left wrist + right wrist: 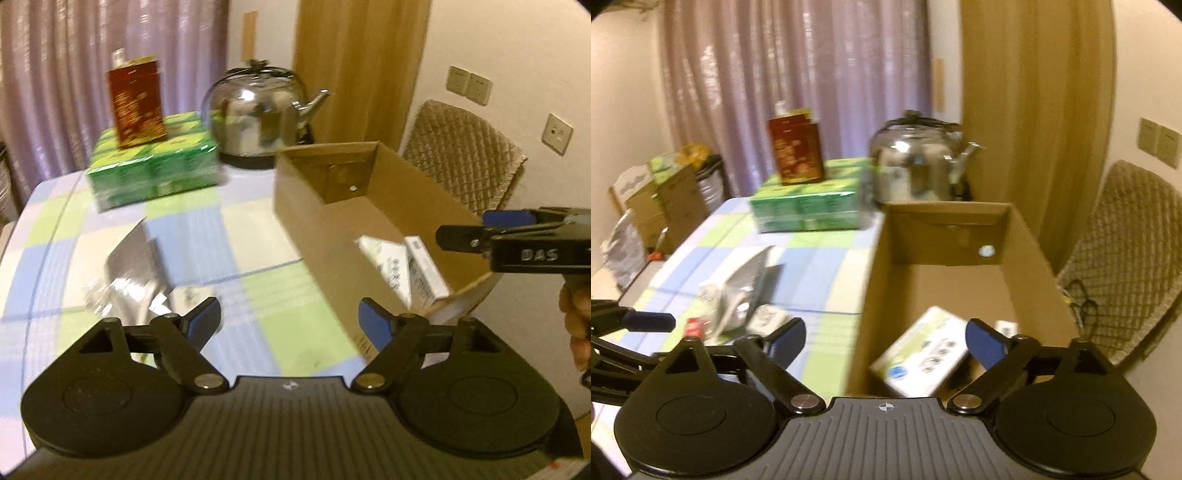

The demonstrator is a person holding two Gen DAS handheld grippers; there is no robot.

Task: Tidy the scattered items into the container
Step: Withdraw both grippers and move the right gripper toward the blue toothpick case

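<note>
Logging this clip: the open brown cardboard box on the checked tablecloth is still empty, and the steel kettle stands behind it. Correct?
Not quite. The open brown cardboard box is not empty: the right wrist view shows a white printed carton lying inside, with another white carton beside it. The steel kettle does stand behind the box, on the checked tablecloth.

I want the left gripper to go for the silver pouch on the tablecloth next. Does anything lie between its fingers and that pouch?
Nothing visible does. The left gripper is open and empty, and only bare checked tablecloth separates it from the silver pouch. The cardboard box stands off to the side.
</note>
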